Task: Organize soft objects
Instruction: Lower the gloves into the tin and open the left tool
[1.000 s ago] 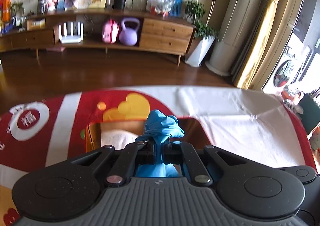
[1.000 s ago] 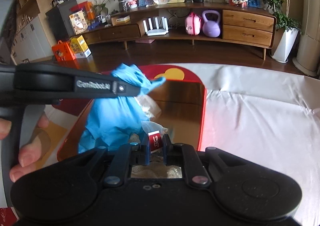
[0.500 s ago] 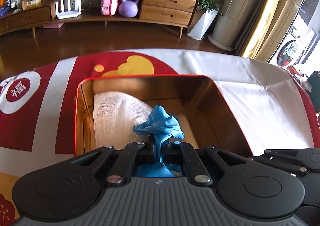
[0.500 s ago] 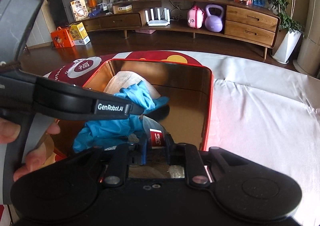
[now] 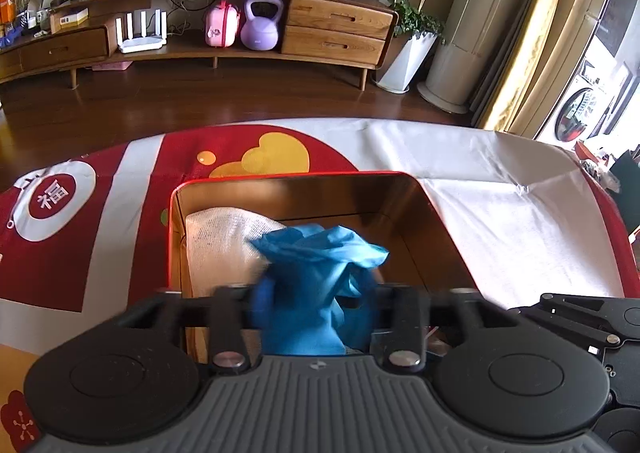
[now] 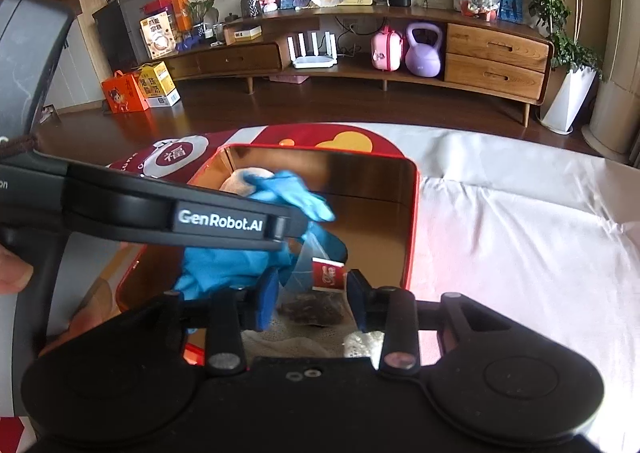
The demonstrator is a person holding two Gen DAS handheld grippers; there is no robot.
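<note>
My left hand-held gripper (image 5: 316,307) hangs over the near edge of the red tin box (image 5: 448,213); its jaws have just been opening and now stand well apart. The blue glove (image 5: 320,265) sits crumpled between them; its left fold meets the blue left pad, and I cannot tell whether the right pad touches it.

My right hand-held gripper (image 6: 312,299), just to the right, also points down into the box. Its jaws have just been opening and stand partly apart, with the tea bag (image 6: 316,293) and its red tag between the pads, touching neither as far as I can see. Fingers (image 6: 16,273) of my left hand show at the left edge of that view.

Farther inside the box, against its left wall, lies the white mesh cloth (image 5: 224,241), with the glove resting partly on it. The box stands on a red-patterned cloth (image 5: 120,189) over the bench; to the right lies a white cloth (image 5: 500,205).
</note>
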